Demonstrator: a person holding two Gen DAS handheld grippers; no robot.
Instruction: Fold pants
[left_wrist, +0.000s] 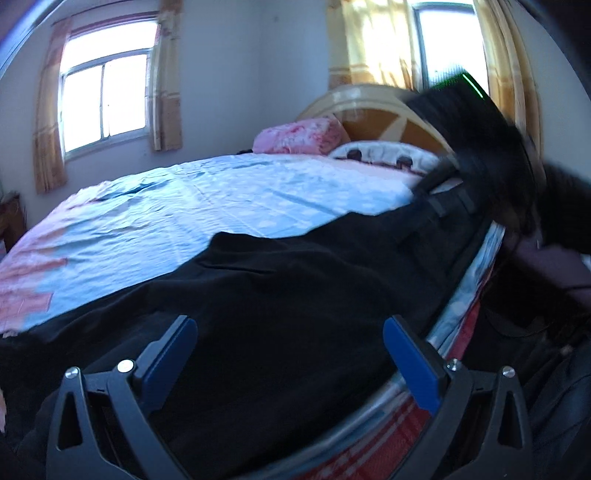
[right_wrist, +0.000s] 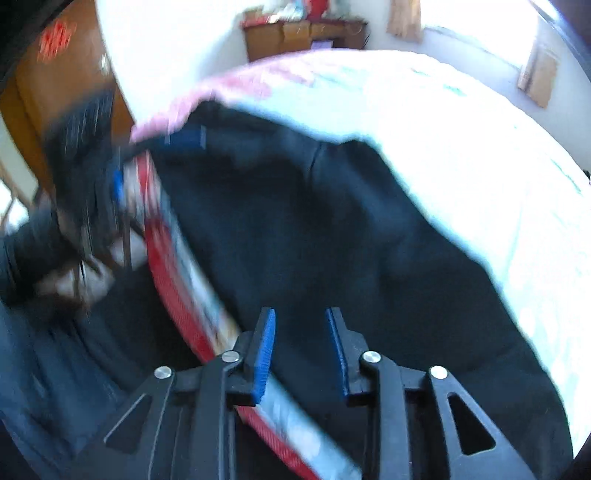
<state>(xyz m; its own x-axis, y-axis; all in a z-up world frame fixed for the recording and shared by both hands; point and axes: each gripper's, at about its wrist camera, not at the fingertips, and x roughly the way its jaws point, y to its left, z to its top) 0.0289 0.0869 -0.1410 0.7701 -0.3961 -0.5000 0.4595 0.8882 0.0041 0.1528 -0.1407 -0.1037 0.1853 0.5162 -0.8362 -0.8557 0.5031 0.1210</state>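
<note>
bed (left_wrist: 229, 206): blue-pink sheet | black pants (left_wrist: 295, 295) along near edge | pink pillow (left_wrist: 299, 136) at headboard

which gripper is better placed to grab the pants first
Probably the left gripper: its jaws are wide open, right over the black pants. The right gripper has narrower jaws, straddling the bed edge.

A pink pillow (left_wrist: 301, 134) lies by the headboard (left_wrist: 373, 110) between curtained windows (left_wrist: 105, 103).
</note>
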